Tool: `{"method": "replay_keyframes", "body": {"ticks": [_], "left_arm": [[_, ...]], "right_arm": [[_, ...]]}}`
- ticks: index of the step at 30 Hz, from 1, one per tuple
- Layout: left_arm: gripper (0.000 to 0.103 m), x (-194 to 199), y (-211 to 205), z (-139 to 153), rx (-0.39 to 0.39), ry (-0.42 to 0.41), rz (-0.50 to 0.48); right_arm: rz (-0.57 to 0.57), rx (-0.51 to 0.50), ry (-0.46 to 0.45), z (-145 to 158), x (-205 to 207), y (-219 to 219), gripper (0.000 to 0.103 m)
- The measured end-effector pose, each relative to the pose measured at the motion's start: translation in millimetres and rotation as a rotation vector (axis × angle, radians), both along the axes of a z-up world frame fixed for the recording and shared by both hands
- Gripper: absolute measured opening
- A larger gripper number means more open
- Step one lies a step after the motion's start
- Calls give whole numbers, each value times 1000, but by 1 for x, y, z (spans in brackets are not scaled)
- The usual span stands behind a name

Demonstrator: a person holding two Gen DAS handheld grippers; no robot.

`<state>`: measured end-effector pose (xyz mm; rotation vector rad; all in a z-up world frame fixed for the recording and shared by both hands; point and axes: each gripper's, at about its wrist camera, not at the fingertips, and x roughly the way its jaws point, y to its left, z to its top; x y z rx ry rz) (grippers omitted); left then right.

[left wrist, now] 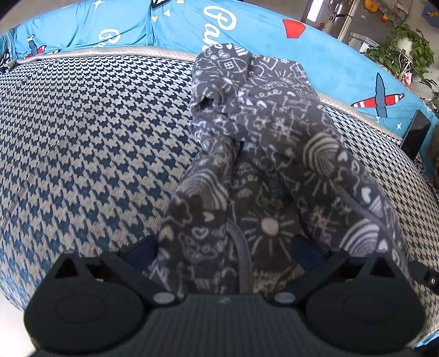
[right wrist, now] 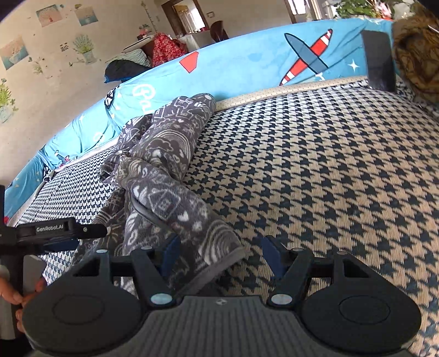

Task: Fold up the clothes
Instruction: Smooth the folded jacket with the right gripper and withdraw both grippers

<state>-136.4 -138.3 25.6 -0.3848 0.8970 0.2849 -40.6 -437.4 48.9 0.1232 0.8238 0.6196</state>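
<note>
A dark grey garment with white doodle print [left wrist: 263, 153] lies crumpled in a long heap on the houndstooth seat cushion [left wrist: 82, 131]. My left gripper [left wrist: 223, 250] is open, its jaws wide apart on either side of the garment's near end, and cloth fills the gap between them. In the right wrist view the same garment [right wrist: 164, 175] runs from the back of the cushion [right wrist: 329, 164] to my right gripper [right wrist: 219, 252]. That gripper is open; the garment's hemmed corner lies between its fingers, against the left pad [right wrist: 170, 252]. The left gripper's body [right wrist: 60, 230] shows at the left edge.
A bright blue cover with planes and lettering [left wrist: 192, 24] drapes the backrest behind the cushion. A black phone [right wrist: 378, 60] leans on it at the right, next to a brown patterned cushion [right wrist: 417, 49]. Potted plants [left wrist: 403, 49] stand beyond the sofa.
</note>
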Motion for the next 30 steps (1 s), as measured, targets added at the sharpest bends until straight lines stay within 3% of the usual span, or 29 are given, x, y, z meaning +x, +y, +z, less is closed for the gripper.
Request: {"method": "replay_keyframes", "body": {"ticks": [13,18,25,30], "left_arm": [[103,-34,-22,-17,108,-13,-24],[103,-36,-25,-21,127,-30,-28],[103,-39,-29,-24,154,-47,-27],[103,-43,-28,-23,152,-60,-22]], "right_arm": [[29,-15,-65,-24,3,17,65],[42,-60,-155,-32,-5,29,63],[40,-92,-194,-34,-8,32,30],[41,-60,-203,-29,-12,28,10]]}}
